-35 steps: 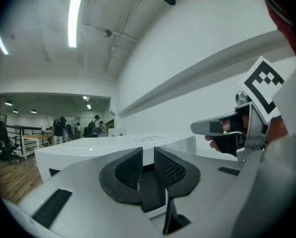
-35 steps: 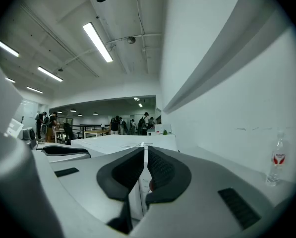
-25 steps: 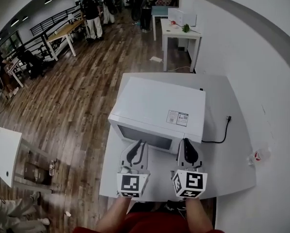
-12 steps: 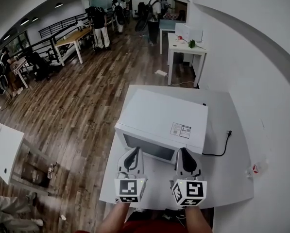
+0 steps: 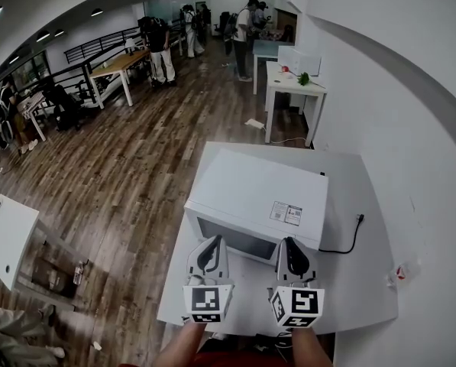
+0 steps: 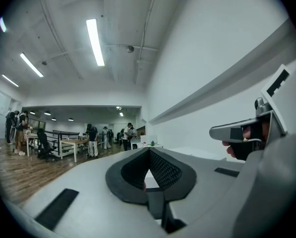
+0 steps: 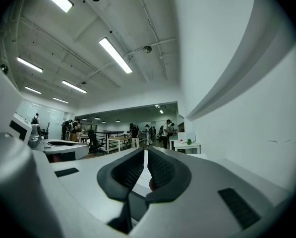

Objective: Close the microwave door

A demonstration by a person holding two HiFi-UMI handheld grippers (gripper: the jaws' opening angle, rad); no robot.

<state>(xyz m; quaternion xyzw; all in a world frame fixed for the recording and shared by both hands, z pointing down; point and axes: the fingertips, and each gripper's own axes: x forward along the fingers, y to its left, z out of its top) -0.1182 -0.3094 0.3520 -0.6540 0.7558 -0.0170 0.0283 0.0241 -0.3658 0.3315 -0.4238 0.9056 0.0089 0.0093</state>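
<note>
The microwave (image 5: 258,197) sits mid-worktop (image 5: 361,277). Its door (image 5: 231,238) looks flush with the casing, so the closing appears done. Both tools are clenched on nothing, the left tool (image 5: 211,243) at the microwave's seven o'clock and the right tool (image 5: 289,245) at five o'clock. They sit close before the door front, probably for pushing; contact cannot be judged.

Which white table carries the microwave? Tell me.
The near table against the wall, closest to the person, carries the microwave. The farther table holds a small green plant instead.
</note>
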